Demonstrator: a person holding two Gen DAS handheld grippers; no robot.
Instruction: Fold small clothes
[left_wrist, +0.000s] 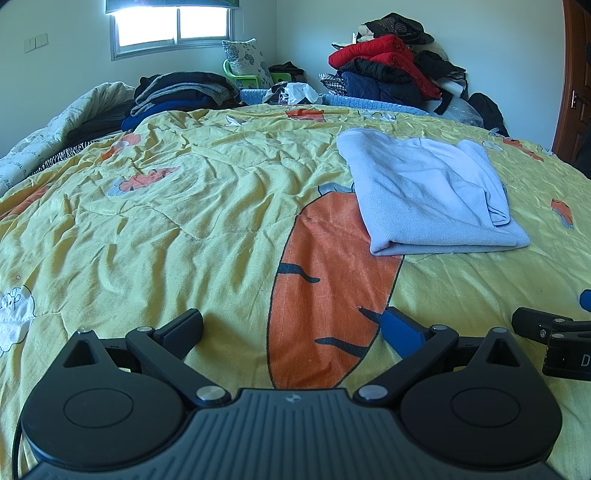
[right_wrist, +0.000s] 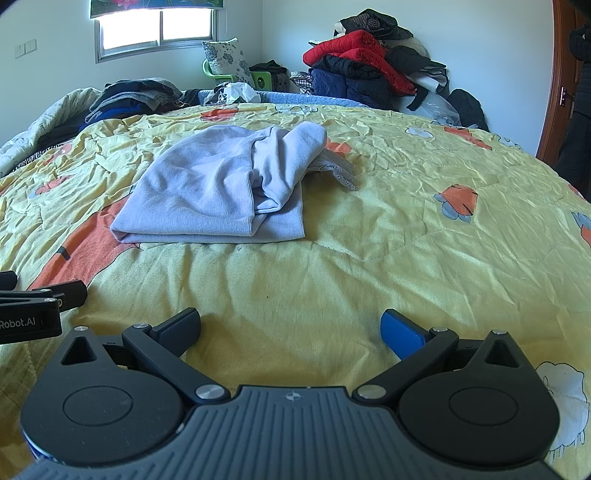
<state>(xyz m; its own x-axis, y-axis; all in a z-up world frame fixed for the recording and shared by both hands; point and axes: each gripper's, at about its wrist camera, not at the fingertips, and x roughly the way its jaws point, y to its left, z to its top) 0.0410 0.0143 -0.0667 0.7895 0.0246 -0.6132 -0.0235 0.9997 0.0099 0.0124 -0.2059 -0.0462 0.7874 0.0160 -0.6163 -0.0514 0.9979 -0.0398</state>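
Note:
A light blue garment (left_wrist: 428, 192) lies folded on the yellow carrot-print quilt (left_wrist: 184, 221), ahead and to the right of my left gripper (left_wrist: 291, 325). It also shows in the right wrist view (right_wrist: 218, 192), ahead and left of my right gripper (right_wrist: 290, 325), with a grey lace-edged piece (right_wrist: 338, 171) poking out at its right side. Both grippers are open and empty, low over the quilt (right_wrist: 369, 258), well short of the garment. The right gripper's side shows at the left wrist view's right edge (left_wrist: 554, 339).
A pile of dark folded clothes (left_wrist: 181, 92) sits at the bed's far left. A heap of jackets with a red one (left_wrist: 388, 62) stands at the far right. A pillow (left_wrist: 245, 59) and a green chair are by the window. A wooden door (left_wrist: 576, 81) is at right.

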